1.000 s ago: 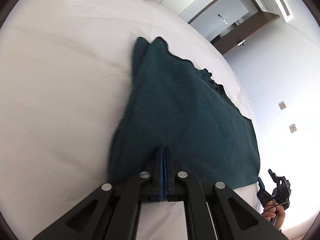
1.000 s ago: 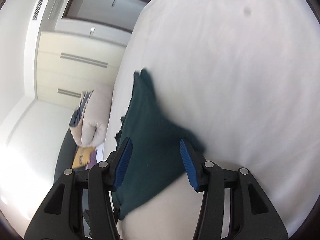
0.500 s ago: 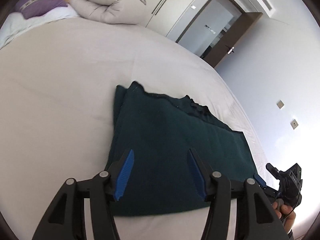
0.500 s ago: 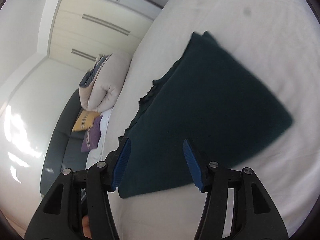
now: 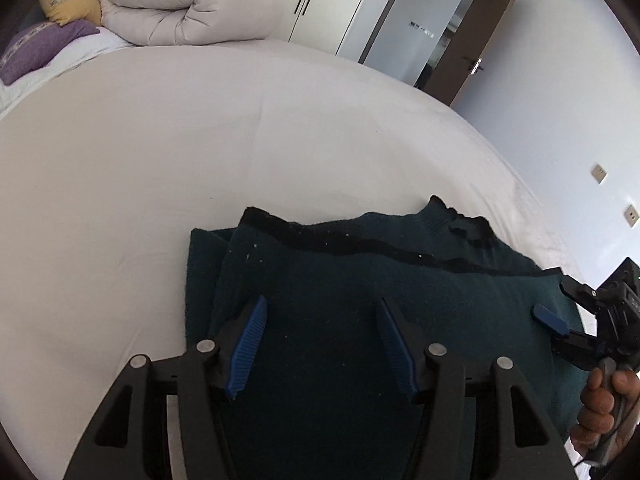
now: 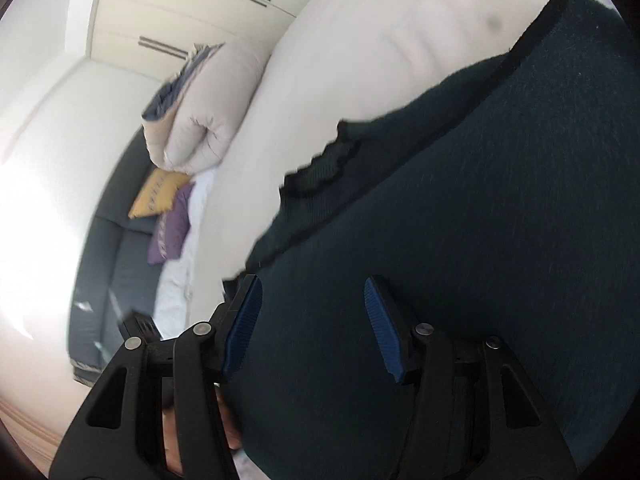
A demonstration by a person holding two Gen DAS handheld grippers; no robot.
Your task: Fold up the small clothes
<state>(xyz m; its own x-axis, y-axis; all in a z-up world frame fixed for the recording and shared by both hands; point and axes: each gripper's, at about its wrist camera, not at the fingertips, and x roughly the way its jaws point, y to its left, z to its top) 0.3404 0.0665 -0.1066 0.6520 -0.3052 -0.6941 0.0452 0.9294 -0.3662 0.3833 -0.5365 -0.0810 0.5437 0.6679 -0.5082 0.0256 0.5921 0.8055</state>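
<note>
Fingers (image 5: 320, 344) apart, empty, above sweater (image 5: 340, 280).

The folded dark green knitted garment (image 6: 460, 240) runs off the right wrist view's blurred lower edge, its near hem hidden.

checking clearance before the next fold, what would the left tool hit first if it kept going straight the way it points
Most likely the folded dark green knit garment lying on the white bed sheet. The left tool points down at it with jaws apart and nothing between them. How much gap remains is unclear.
</note>
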